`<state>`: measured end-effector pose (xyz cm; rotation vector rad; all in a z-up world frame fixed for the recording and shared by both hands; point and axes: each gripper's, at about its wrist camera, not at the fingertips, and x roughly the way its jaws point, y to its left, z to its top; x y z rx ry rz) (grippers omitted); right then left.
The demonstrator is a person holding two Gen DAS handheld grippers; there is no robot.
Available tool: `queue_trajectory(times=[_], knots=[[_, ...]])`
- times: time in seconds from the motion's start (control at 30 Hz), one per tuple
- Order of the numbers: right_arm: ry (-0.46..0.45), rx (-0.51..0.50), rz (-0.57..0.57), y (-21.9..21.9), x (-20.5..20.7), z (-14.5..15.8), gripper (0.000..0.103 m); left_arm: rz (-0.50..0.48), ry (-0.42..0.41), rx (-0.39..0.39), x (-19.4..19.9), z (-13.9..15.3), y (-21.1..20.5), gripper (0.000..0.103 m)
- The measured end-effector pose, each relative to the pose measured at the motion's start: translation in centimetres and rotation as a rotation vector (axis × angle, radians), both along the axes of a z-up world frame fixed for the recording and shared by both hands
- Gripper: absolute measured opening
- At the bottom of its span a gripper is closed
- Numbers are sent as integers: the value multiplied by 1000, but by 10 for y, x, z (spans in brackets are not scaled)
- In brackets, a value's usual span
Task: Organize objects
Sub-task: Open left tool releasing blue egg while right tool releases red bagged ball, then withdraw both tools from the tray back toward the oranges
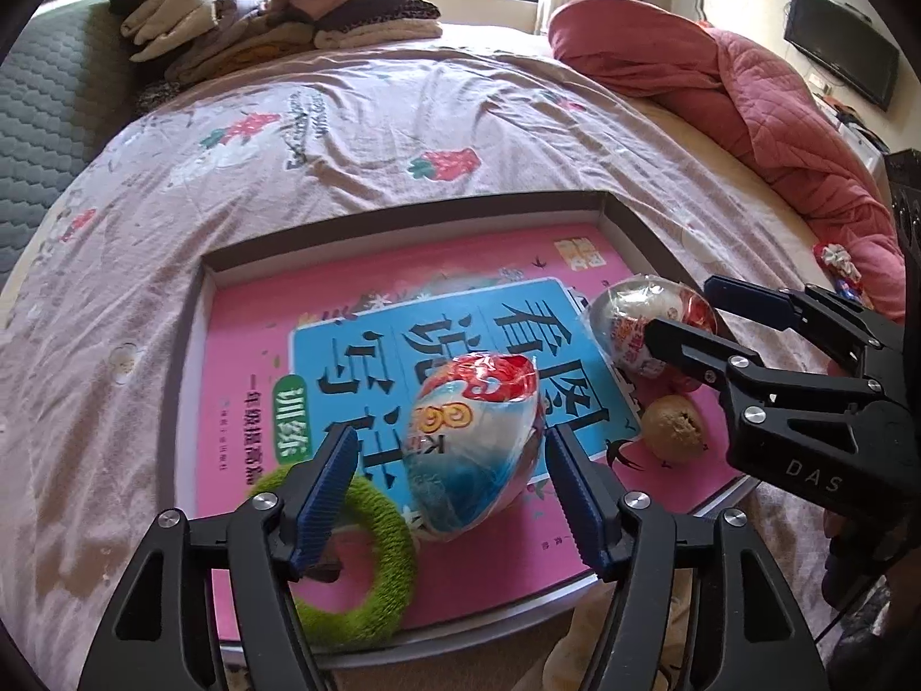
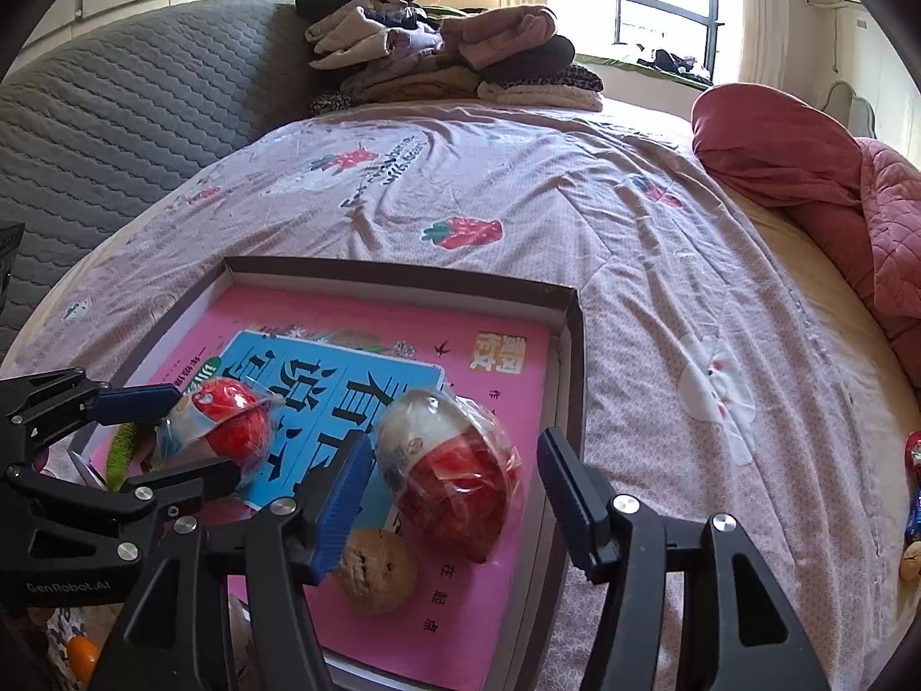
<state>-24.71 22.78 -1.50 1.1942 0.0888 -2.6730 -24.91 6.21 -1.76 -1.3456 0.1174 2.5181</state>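
A shallow cardboard box [image 1: 403,219] [image 2: 403,279] lies on the bed with a pink book [image 1: 345,311] [image 2: 495,391] inside it. On the book rest two plastic-wrapped toy eggs, a walnut [image 1: 673,429] [image 2: 374,570] and a green fuzzy ring [image 1: 357,564] [image 2: 129,449]. My left gripper [image 1: 452,460] [image 2: 190,432] stands open around the blue-and-red egg [image 1: 478,449] [image 2: 230,426], with gaps at both pads. My right gripper [image 2: 455,460] [image 1: 691,316] is open around the red-and-white egg [image 2: 455,472] [image 1: 633,316], which lies on the book beside the walnut.
A pile of folded clothes [image 1: 276,17] [image 2: 437,52] sits at the far end of the bed. A red quilt [image 1: 748,103] [image 2: 806,173] is bunched along the right side. Small loose items [image 2: 912,489] lie on the sheet at the right. A TV [image 1: 840,52] hangs on the wall.
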Motion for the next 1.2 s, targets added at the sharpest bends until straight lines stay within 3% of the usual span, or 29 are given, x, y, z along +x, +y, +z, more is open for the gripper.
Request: queue_trajectory(times=[0.53, 0.87, 1.2], knots=[[111, -27, 26, -2, 30, 48, 61, 74, 86, 6, 35, 43, -23, 72], [196, -76, 21, 5, 68, 84, 61, 80, 158, 62, 75, 75, -33, 72], [273, -108, 26, 8, 110, 107, 61, 108, 226, 69, 117, 97, -43, 72]])
